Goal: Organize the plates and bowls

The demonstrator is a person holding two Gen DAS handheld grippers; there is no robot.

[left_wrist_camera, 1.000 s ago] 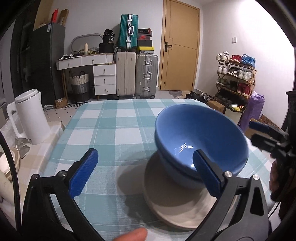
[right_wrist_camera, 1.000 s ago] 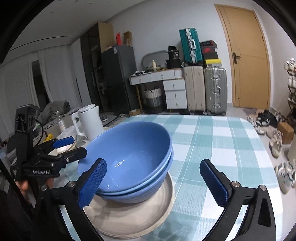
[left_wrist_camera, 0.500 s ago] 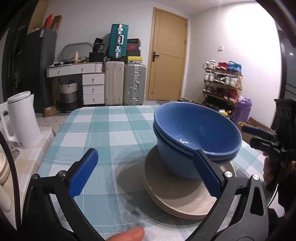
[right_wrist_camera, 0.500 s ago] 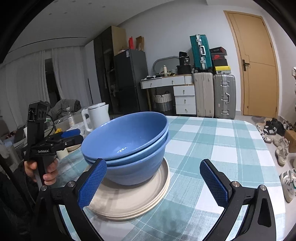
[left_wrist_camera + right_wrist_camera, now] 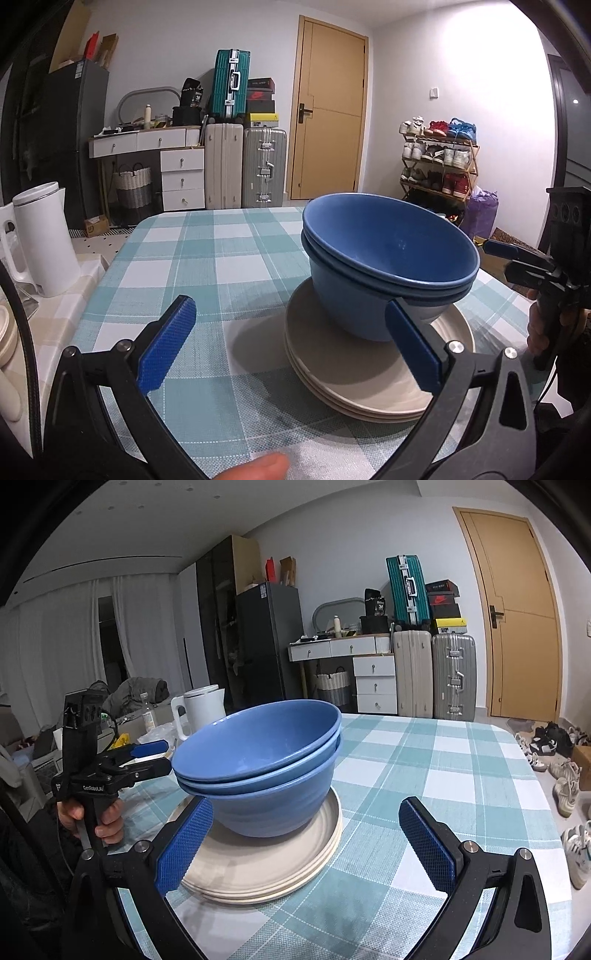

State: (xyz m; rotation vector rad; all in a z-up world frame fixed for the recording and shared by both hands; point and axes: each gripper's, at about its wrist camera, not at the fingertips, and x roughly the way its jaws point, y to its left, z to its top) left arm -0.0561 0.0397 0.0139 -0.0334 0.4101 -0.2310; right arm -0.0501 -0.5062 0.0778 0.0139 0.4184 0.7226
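Upright, nested blue bowls sit mouth-up on stacked plates.

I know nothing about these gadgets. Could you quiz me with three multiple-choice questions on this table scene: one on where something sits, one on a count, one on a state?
1. Where do the blue bowls sit?
A. on the beige plates
B. on the floor
C. inside the kettle

2. How many blue bowls are nested?
A. one
B. two
C. five

3. How is the right gripper?
A. shut on a plate
B. open, holding nothing
C. shut on a bowl

Answers: 1 A, the bowls rest on the plate stack; 2 B, two rims show; 3 B, its fingers stand wide apart.
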